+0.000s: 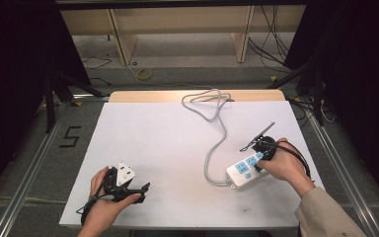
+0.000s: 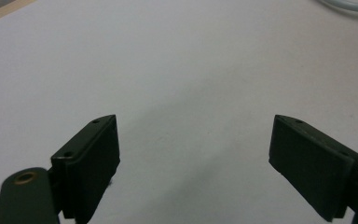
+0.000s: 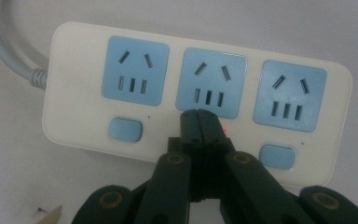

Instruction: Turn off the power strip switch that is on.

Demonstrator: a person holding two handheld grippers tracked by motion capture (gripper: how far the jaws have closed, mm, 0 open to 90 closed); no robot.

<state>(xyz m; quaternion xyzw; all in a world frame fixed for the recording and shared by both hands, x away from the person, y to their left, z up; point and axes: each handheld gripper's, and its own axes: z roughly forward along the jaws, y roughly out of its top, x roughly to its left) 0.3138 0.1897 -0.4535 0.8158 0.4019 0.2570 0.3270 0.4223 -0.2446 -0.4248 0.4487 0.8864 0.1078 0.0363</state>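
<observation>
A white power strip (image 1: pixel 245 170) with three blue sockets lies at the front right of the white sheet, its grey cable (image 1: pixel 216 143) looping toward the far edge. My right gripper (image 1: pixel 262 154) is shut. Its closed tips (image 3: pixel 199 116) rest on the strip (image 3: pixel 79 121) just below the middle socket, covering the spot where that socket's switch would be. A small red light (image 3: pixel 226 129) glows beside them. The blue switches of the left socket (image 3: pixel 125 129) and the right socket (image 3: pixel 276 156) are uncovered. My left gripper (image 1: pixel 143 193) lies at the front left, open (image 2: pixel 193 154) over bare sheet, nothing between its jaws.
The white sheet (image 1: pixel 168 148) covers most of the table, with a wooden strip (image 1: pixel 143 95) showing along the far edge. The cable's loops (image 1: pixel 207 101) lie at the far middle. On the floor are a "5" marking (image 1: pixel 70 136) and loose cables (image 1: pixel 271 39).
</observation>
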